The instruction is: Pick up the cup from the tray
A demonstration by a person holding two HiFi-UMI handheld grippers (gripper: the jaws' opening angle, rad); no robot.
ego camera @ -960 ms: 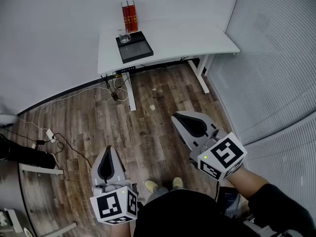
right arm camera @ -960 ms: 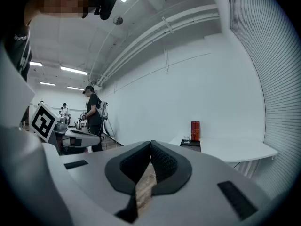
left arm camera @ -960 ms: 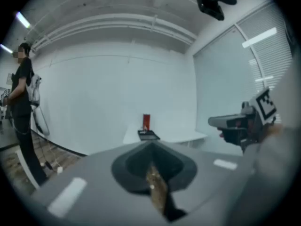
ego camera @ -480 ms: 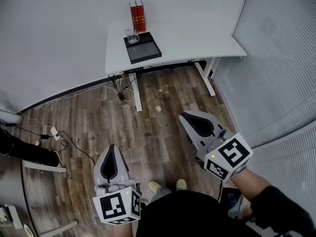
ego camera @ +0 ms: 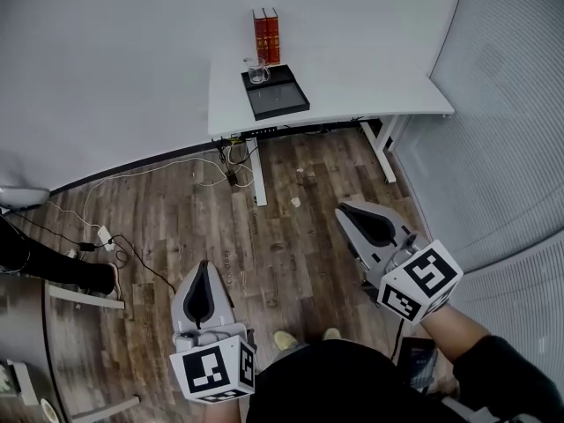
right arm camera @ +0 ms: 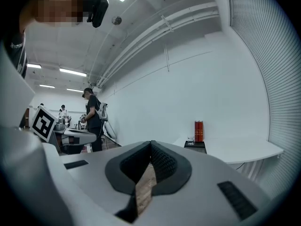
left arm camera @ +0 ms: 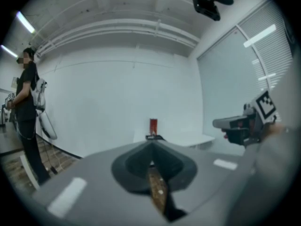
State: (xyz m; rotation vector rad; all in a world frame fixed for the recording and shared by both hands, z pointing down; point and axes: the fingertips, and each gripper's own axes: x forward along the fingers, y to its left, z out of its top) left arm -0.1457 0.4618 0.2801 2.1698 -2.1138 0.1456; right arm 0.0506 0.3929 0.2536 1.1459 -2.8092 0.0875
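A clear glass cup point(ego camera: 257, 71) stands at the far left corner of a black tray point(ego camera: 277, 95) on a white table point(ego camera: 352, 82), well ahead across the floor. In the right gripper view the cup point(right arm camera: 190, 141) and tray point(right arm camera: 195, 145) look small and distant. My left gripper point(ego camera: 201, 291) hangs over the wood floor at lower left, jaws shut and empty. My right gripper point(ego camera: 370, 224) is at lower right, also shut with nothing held. Both point roughly toward the table and are far from the cup. The left gripper view shows the tray point(left arm camera: 154, 137) just past the shut tips point(left arm camera: 151, 145).
Two red books point(ego camera: 266, 34) stand behind the tray against the wall. Cables and a power strip point(ego camera: 103, 236) lie on the wood floor at left. A ribbed wall point(ego camera: 511, 139) runs along the right. A person point(left arm camera: 28, 112) stands off to the left.
In the head view the table with tray and cup has drifted right and down. Both grippers sit a little lower in the picture and stay shut.
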